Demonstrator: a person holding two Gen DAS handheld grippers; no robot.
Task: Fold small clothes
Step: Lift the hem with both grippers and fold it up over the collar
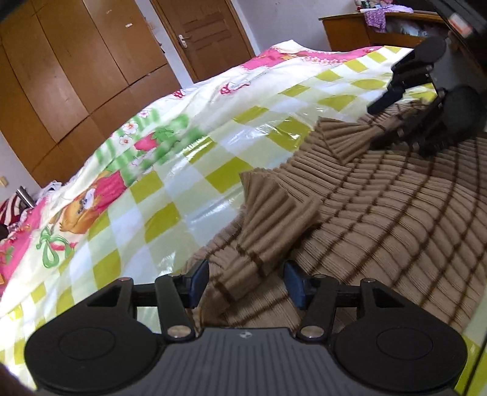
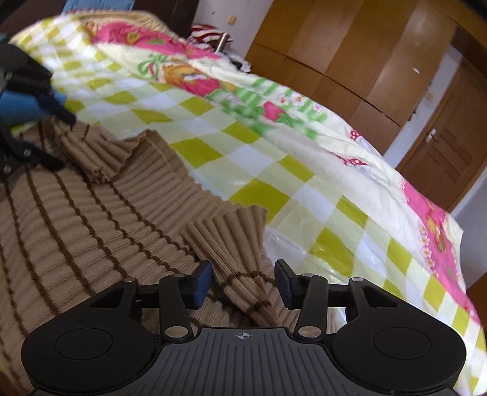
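Observation:
A tan ribbed sweater with thin dark brown stripes (image 1: pixel 395 213) lies spread on the bed; it also shows in the right wrist view (image 2: pixel 91 207). My left gripper (image 1: pixel 246 286) is open, its blue pads on either side of a ribbed sleeve cuff (image 1: pixel 268 219) without pinching it. My right gripper (image 2: pixel 243 283) is open, its pads on either side of the other sleeve cuff (image 2: pixel 231 237). The right gripper shows at the far side of the sweater in the left wrist view (image 1: pixel 404 100). The left gripper shows at the left edge of the right wrist view (image 2: pixel 27 100).
The bed has a glossy green and white checked cover with pink cartoon prints (image 1: pixel 170 182). Wooden wardrobes (image 1: pixel 61 76) and a door (image 1: pixel 201 33) stand beyond the bed. A wooden dresser with clothes (image 1: pixel 380 27) stands at the back right.

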